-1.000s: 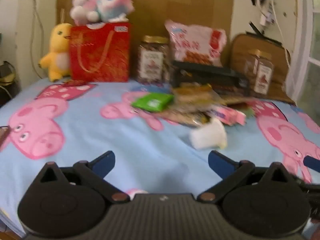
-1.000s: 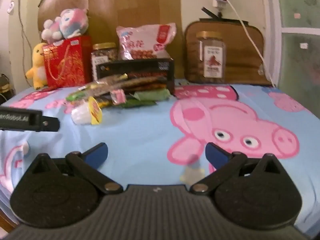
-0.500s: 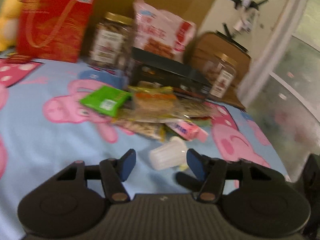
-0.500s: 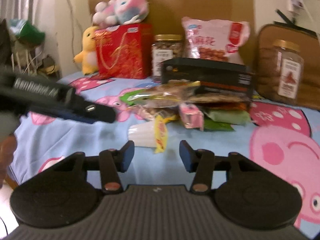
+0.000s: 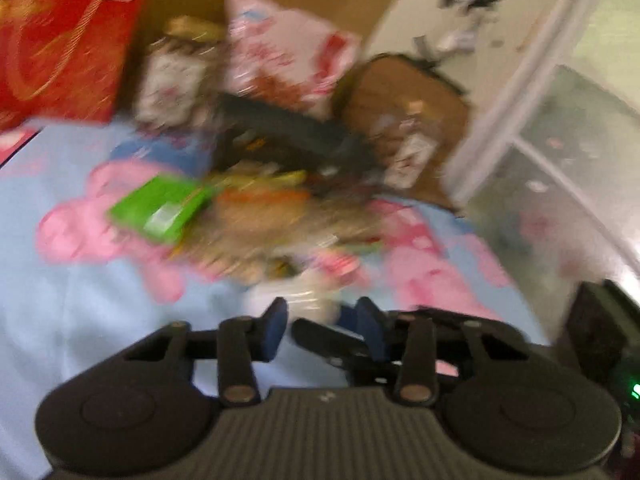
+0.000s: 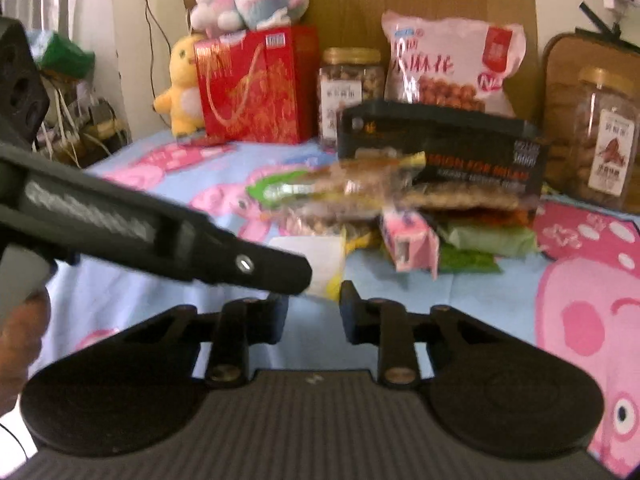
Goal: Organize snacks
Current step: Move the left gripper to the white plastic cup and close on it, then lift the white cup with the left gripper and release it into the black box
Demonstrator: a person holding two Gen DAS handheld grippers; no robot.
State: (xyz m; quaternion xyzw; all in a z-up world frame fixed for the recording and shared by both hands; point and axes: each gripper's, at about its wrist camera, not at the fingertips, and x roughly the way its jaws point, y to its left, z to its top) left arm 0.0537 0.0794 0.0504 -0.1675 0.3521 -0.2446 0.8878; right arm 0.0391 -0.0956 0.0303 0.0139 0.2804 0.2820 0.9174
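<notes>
The small white jelly cup (image 6: 310, 258) lies on its side on the cartoon-pig bed sheet (image 6: 480, 292), at the near edge of the snack pile (image 6: 360, 200), and both tools converge on it. In the right wrist view it sits just ahead of the right hand-held gripper (image 6: 313, 312), whose fingers stand at a narrow gap with nothing between them; the dark arm of the left tool crosses in front of the cup and hides its left part. In the left wrist view (badly blurred by motion) the cup (image 5: 298, 292) shows as a pale shape just beyond the left hand-held gripper (image 5: 322, 328), whose blue-padded fingers are drawn in to a moderate gap on either side of it; whether the pads touch it I cannot tell. The step in hand looks like the approach to pick this loose cup out of the heap. The next move calls for one tool to yield, since they crowd the same spot, and for a gentle, level closure on the cup's soft wall. Behind the pile stand a black box (image 6: 440, 148), a pink snack bag (image 6: 448, 64) and jars (image 6: 350, 88).
</notes>
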